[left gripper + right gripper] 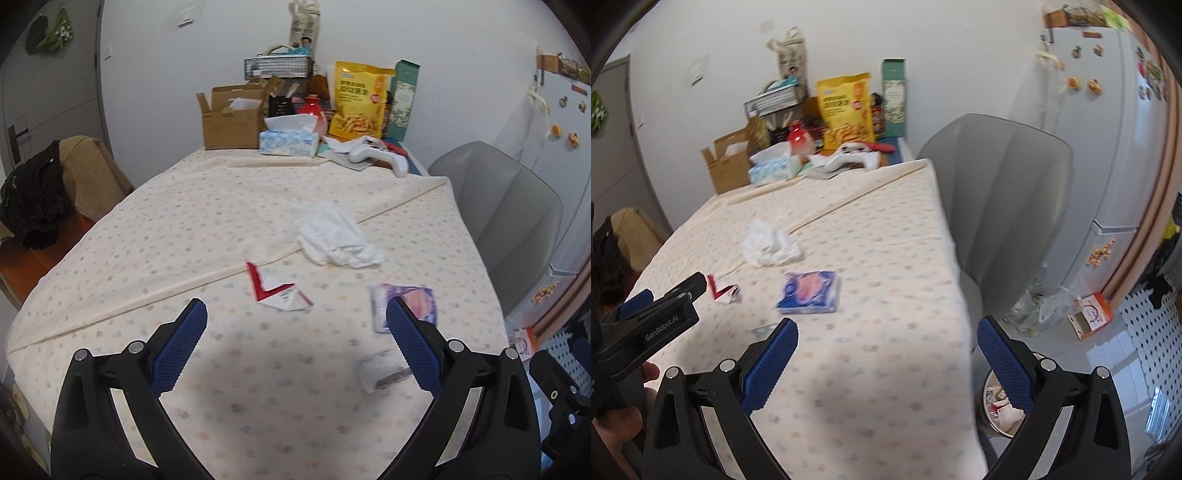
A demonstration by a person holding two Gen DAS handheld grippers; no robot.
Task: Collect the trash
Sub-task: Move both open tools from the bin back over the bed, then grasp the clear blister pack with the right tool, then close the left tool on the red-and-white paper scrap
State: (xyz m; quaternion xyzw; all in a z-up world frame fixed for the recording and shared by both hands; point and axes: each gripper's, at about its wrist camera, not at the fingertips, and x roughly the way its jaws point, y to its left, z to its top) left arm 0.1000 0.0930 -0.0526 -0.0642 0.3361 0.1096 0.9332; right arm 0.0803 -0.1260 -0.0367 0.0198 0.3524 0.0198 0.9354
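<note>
Trash lies on the cloth-covered table (184, 236): a crumpled white tissue (338, 240) (770, 245), a red-and-white torn wrapper (277, 290) (722, 290), a blue-and-pink packet (404, 304) (810, 291), and a small grey-white scrap (380, 371) (764, 330). My left gripper (295, 347) is open and empty above the near table, the scrap just inside its right finger. My right gripper (886, 363) is open and empty over the table's right edge. A trash bin (999, 406) with litter stands on the floor below it. The left gripper also shows in the right wrist view (657, 310).
At the table's far end stand a cardboard box (231, 118), a tissue box (290, 138), a yellow snack bag (358, 103), a green carton (402, 99) and a white controller (373, 153). A grey chair (1001, 206) is right of the table, a fridge (1108, 129) beyond it.
</note>
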